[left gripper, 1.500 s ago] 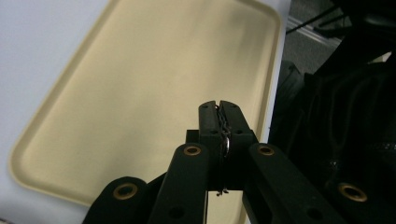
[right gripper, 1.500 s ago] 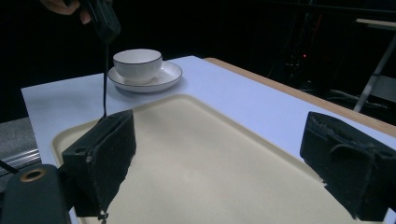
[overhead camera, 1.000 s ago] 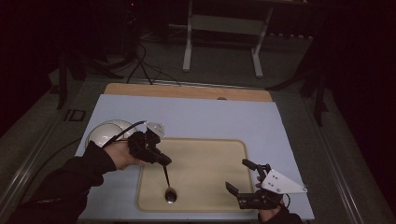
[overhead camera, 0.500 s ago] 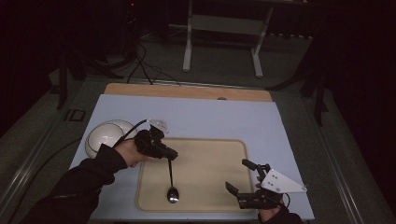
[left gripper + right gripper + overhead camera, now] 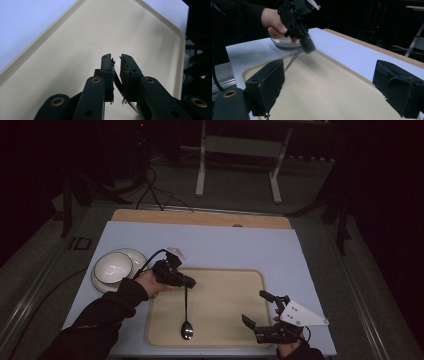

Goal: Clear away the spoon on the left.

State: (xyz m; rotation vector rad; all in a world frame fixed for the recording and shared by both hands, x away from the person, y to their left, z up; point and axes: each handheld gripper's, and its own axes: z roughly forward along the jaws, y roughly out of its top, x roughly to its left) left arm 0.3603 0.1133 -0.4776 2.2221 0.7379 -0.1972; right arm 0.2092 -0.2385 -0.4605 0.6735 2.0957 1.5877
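Since a second ago, the left gripper (image 5: 189, 282) has carried the spoon's handle toward the tray's (image 5: 225, 280) 12 o'clock edge, uncovering the bowl (image 5: 113, 266) at 9 o'clock. Its jaws clench the handle, and the spoon (image 5: 186, 320) trails toward 6 o'clock, bowl end on the tray. Over the tray's 4 o'clock corner, the right gripper (image 5: 259, 310) hovers, jaws spread wide, grasping nothing.
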